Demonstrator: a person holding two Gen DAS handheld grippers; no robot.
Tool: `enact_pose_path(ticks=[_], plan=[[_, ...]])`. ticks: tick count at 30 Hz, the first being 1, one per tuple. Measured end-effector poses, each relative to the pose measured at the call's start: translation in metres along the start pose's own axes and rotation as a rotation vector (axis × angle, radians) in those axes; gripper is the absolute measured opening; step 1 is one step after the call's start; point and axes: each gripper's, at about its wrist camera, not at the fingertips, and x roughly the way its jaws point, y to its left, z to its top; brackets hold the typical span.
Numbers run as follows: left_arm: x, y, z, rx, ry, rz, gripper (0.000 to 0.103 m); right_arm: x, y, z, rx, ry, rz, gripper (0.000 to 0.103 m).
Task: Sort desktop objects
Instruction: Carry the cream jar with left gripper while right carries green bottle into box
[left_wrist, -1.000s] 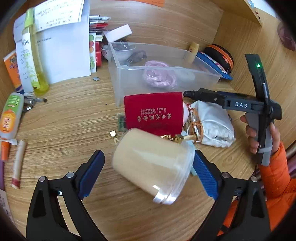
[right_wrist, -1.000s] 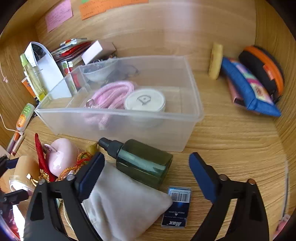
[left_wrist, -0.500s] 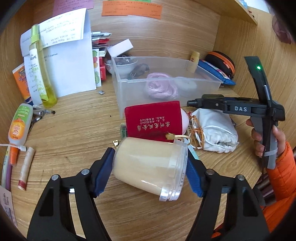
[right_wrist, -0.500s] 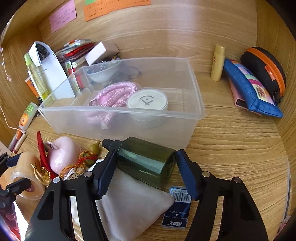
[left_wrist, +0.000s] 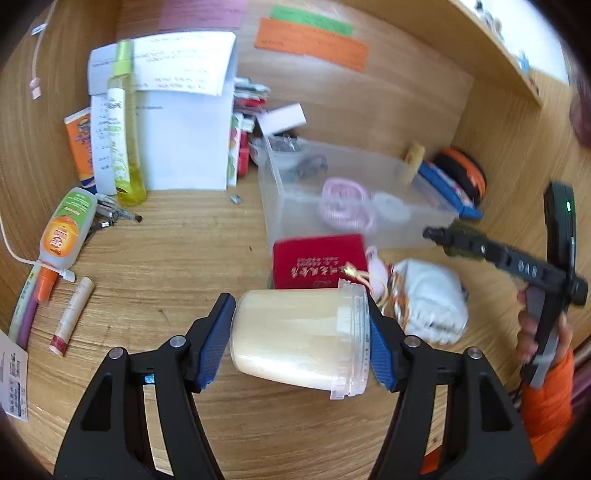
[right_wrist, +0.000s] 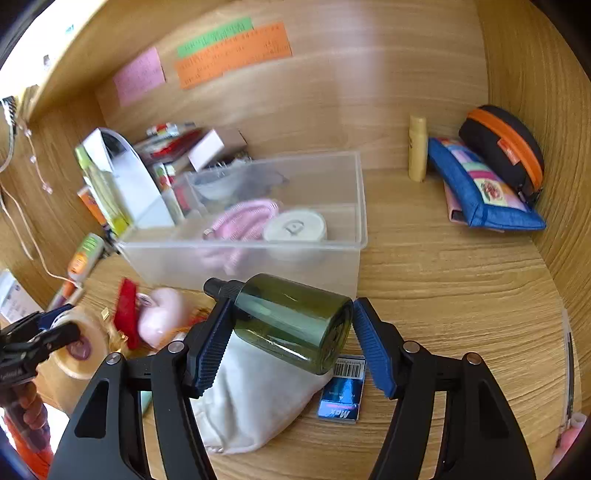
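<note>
**Ana:** So, where do the two tools stand?

**Ben:** Each one is clamped on something. The left tool (left_wrist: 301, 334) grips a cream jar (left_wrist: 299, 341) lying on its side, long axis running across between the pads, clear lid end toward the right pad. The jar looks lifted a little off the tabletop (left_wrist: 177, 266), though that is a judgement. The right tool (right_wrist: 291, 332) grips a dark green bottle (right_wrist: 291, 321), also sideways, black cap poking out past the left pad, base near the right one.

**Ana:** And the clear bin?

**Ben:** The clear bin (right_wrist: 354, 206) sits straight ahead of both tools, farther back on the tabletop, open top up. The bottle hangs just in front of its near wall, so the right hand seems the nearer one; the likely move is up, over the rim, and forward. The left tool has the red pouch (left_wrist: 317, 258) between it and the bin.

**Ana:** Count things for me.

**Ben:** One bin, holding one pink cord coil (right_wrist: 243, 221), one round white tin (right_wrist: 295, 229), and some blurred items at the back. Outside it: one jar, one bottle, one red pouch, one pink heart-shaped piece (right_wrist: 162, 317), one white cloth bag (right_wrist: 255, 391) under the bottle, one small blue box (right_wrist: 343, 395).
</note>
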Motion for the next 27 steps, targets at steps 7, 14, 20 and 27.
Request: enact_pose_path(ticks=[7,14,20,27], plan=[[-0.018,0.001,0.024,-0.009,-0.078,0.032,0.066,-0.024,-0.001,0.01,-0.006,-0.071,0.017,0.062],[-0.026,-0.003,0.048,-0.008,-0.135,0.06,0.066,-0.036,-0.007,0.02,-0.01,-0.117,0.026,0.062],[-0.018,-0.011,0.073,0.005,-0.162,0.049,0.066,-0.039,-0.011,0.029,-0.016,-0.138,0.022,0.062],[0.003,-0.027,0.108,0.033,-0.173,0.034,0.066,-0.033,-0.01,0.046,-0.04,-0.163,0.005,0.062]])
